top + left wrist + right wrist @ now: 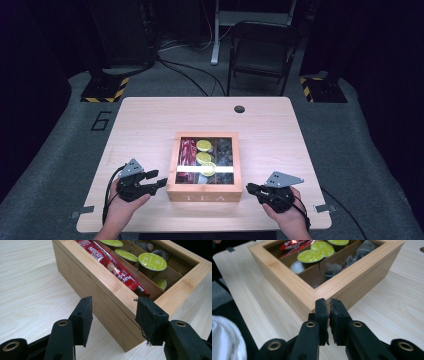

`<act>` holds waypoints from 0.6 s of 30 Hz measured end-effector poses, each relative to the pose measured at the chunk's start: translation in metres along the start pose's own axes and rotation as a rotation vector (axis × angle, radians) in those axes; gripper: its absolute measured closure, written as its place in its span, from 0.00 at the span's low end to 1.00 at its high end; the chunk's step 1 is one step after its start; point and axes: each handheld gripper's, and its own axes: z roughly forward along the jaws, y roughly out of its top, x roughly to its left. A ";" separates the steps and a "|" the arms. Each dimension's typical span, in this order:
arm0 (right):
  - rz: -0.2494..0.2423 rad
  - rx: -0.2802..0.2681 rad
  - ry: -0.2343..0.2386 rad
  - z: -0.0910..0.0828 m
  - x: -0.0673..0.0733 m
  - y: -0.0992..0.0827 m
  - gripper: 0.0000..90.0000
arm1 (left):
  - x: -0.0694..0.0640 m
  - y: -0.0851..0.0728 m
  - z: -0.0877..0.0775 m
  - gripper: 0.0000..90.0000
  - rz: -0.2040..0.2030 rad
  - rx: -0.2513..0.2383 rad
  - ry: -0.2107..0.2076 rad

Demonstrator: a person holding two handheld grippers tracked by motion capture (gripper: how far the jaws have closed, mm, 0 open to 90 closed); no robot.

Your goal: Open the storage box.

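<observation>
A wooden tea box (204,192) sits near the middle of the bench (145,120), closer to the near edge, with sachets and pods inside. The left gripper (161,182) stands at its near left corner, fingers (82,320) half open and holding nothing. The right gripper (248,189) waits at the near right corner, fingers (322,312) almost together, empty. Risk: a one-sided push could skew the box or slide it across the bench.

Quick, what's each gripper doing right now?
Left gripper: open, jaws astride the wooden tea box's corner, not gripping.
Right gripper: shut, empty, at the box's corner.
</observation>
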 end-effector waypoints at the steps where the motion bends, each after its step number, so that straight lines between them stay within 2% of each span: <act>1: -0.010 0.009 0.003 0.001 0.001 0.000 0.96 | -0.001 0.000 0.001 0.53 0.005 -0.004 0.006; 7: -0.039 0.066 0.042 0.007 0.002 -0.004 1.00 | 0.000 0.000 -0.001 0.57 0.010 0.000 0.012; 11: -0.051 0.087 0.056 0.010 0.002 -0.005 1.00 | 0.002 0.000 -0.001 0.57 -0.008 -0.004 0.010; 12: -0.064 0.102 0.074 0.011 0.002 -0.006 1.00 | 0.003 -0.001 -0.001 0.57 -0.005 -0.003 0.010; 18: -0.060 0.125 0.075 0.016 0.002 -0.008 1.00 | 0.002 -0.001 0.001 0.56 -0.011 0.003 0.003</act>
